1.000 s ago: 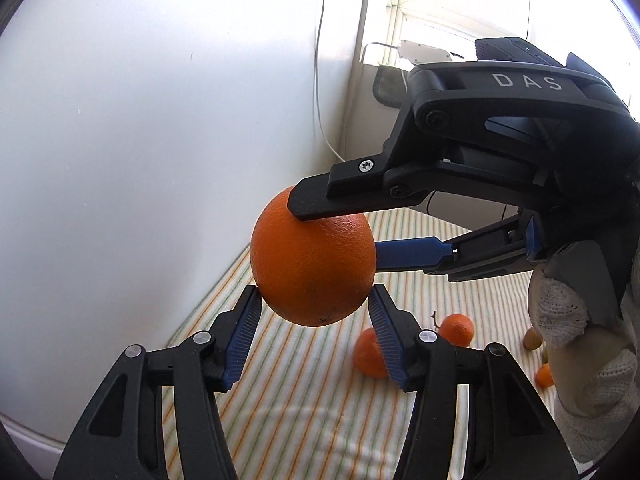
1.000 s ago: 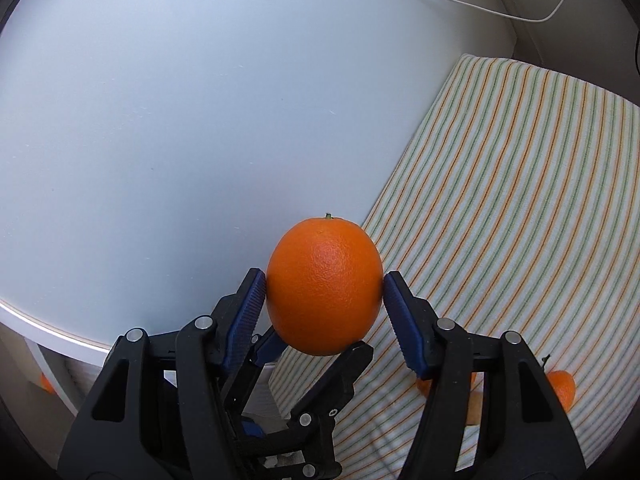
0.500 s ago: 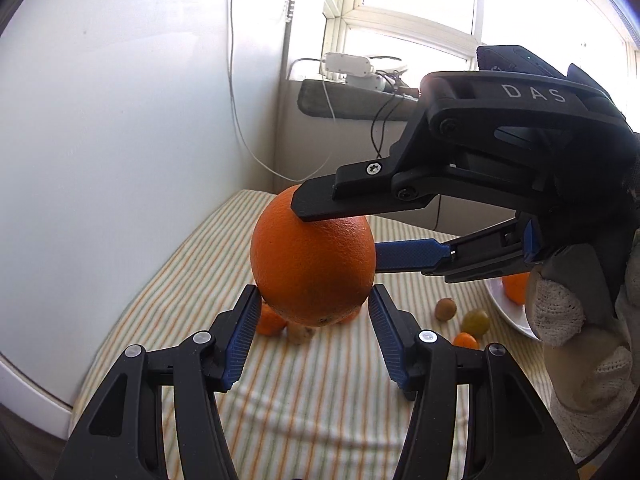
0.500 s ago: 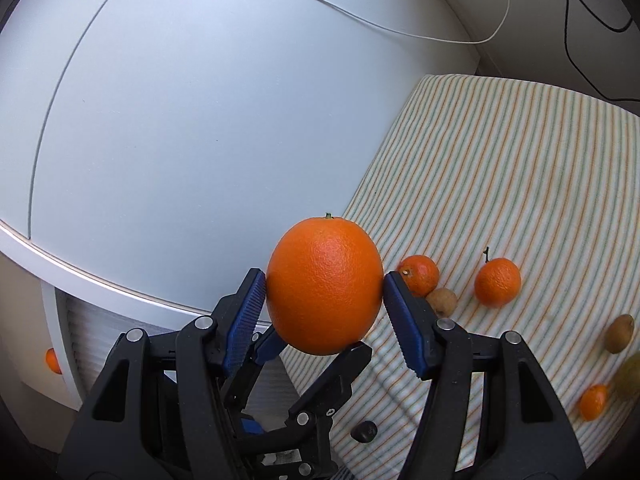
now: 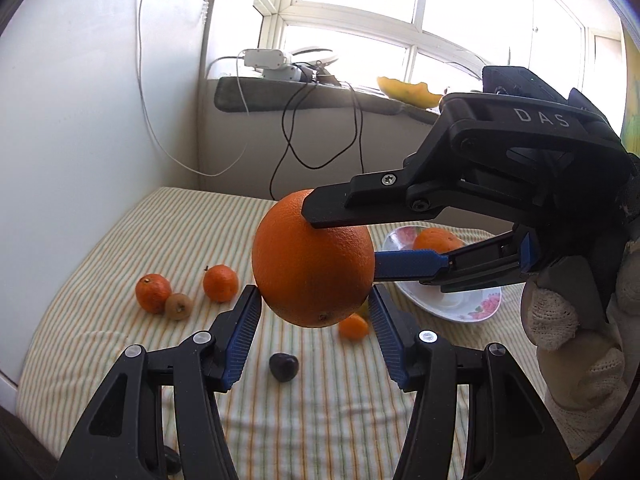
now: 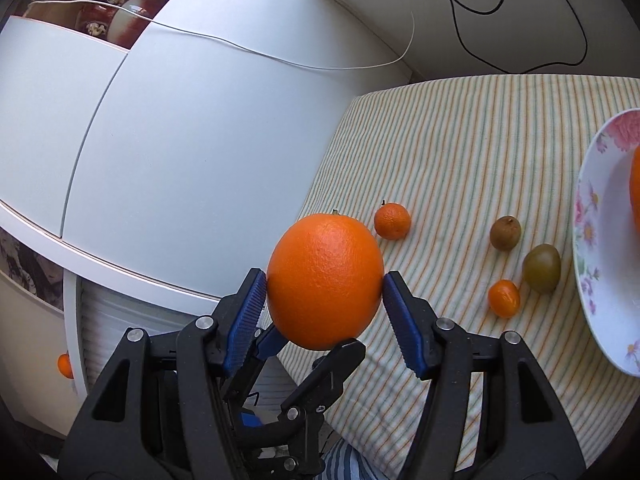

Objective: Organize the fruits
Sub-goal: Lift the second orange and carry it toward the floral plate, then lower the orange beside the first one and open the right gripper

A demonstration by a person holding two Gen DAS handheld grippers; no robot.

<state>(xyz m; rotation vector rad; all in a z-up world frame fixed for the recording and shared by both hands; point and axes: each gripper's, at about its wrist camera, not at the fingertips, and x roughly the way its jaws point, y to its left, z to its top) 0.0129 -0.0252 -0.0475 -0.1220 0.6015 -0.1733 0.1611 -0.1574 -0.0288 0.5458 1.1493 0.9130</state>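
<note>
A large orange (image 5: 314,258) hangs above the striped tablecloth (image 5: 120,248), held by both grippers at once. My left gripper (image 5: 313,292) is shut on its lower sides with the blue pads. My right gripper (image 5: 344,236) comes in from the right, one finger on top of the orange and one on its side, shut on it. In the right wrist view the right gripper (image 6: 324,280) clamps the orange (image 6: 324,272) left and right, and the left gripper (image 6: 314,342) reaches up from beneath. A flowered white plate (image 5: 448,304) holding another orange (image 5: 436,240) stands behind.
Loose on the cloth lie two mandarins (image 5: 153,293) (image 5: 220,283), a brown fruit (image 5: 178,306), a kumquat (image 5: 353,327), a dark fruit (image 5: 283,367) and a green fruit (image 6: 541,268). A white cabinet (image 5: 80,140) borders the table's left. A gloved hand (image 5: 568,320) holds the right gripper.
Both grippers have swung together with the orange away from the white cabinet toward the table. The loose fruits and the plate have come into view. The grip on the orange is unchanged.
</note>
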